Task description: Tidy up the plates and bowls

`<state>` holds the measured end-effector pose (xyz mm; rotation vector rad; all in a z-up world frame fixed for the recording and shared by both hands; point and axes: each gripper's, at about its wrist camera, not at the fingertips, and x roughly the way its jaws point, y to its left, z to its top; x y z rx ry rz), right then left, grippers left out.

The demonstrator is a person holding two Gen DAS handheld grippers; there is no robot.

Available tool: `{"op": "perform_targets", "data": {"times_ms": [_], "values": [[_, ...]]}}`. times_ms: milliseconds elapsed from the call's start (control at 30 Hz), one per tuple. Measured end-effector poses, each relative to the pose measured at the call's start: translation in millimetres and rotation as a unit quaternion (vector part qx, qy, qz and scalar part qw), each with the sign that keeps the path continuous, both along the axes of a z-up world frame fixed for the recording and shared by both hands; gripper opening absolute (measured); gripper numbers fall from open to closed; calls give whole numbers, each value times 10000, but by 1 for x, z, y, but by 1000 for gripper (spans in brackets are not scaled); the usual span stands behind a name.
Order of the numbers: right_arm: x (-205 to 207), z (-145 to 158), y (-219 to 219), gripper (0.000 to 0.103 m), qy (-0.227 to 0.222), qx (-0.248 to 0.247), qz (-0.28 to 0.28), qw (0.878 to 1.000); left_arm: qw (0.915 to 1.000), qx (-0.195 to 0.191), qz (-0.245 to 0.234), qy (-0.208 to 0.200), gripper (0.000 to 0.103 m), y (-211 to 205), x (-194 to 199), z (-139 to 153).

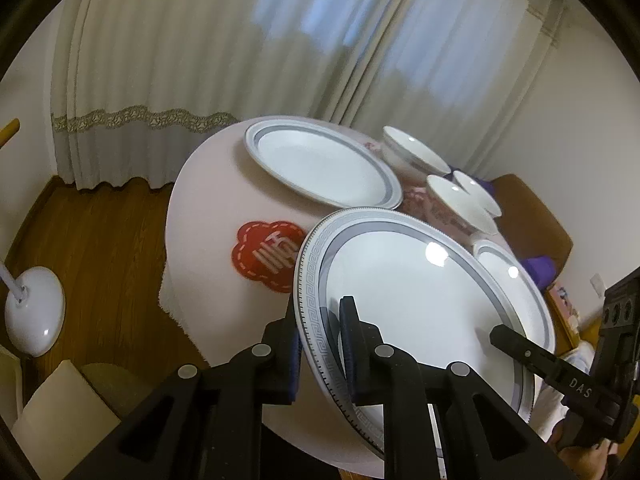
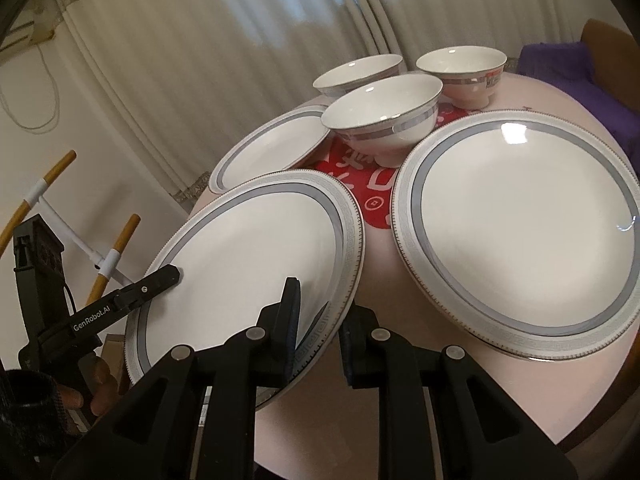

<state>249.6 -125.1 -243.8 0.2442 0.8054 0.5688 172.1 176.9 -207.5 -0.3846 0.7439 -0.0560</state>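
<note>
A large white plate with a grey patterned rim (image 1: 420, 300) (image 2: 248, 256) is held from both sides over the near part of the round pink-clothed table (image 1: 208, 208) (image 2: 384, 300). My left gripper (image 1: 320, 320) is shut on its left rim. My right gripper (image 2: 320, 312) is shut on its right rim. Each view also shows one of the other gripper's fingers (image 1: 520, 346) (image 2: 160, 280) lying on the plate's surface. A second plate (image 2: 524, 224) lies to the right and a third plate (image 1: 320, 164) (image 2: 268, 144) lies farther back. Three white bowls (image 2: 380, 116) (image 2: 358, 72) (image 2: 464, 72) stand upright behind the plates.
Red patches (image 1: 268, 256) (image 2: 372, 192) decorate the cloth. A white lamp base (image 1: 34, 312) stands on the wooden floor to the left. A brown chair with purple cloth (image 1: 532, 216) (image 2: 580, 64) sits behind the table. A rack with wooden-tipped rods (image 2: 108, 256) stands left, before the curtains.
</note>
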Motion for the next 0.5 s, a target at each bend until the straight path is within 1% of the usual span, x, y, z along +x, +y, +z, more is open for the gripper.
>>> {"op": "perform_targets", "data": {"times_ms": [233,367,500], "values": [[-12,20,-18,18,-217,48,-78,9997,9997,19,-112,-199,13,-19,-5,15],[-13,28,-38,18,-314,15,-162,9994,9992,9,-273,-277,13,-44,0,19],[-13,32,-61,18,-378,-57,-285,9989,9986,-45,-432,-291,13,-70,9,16]]}}
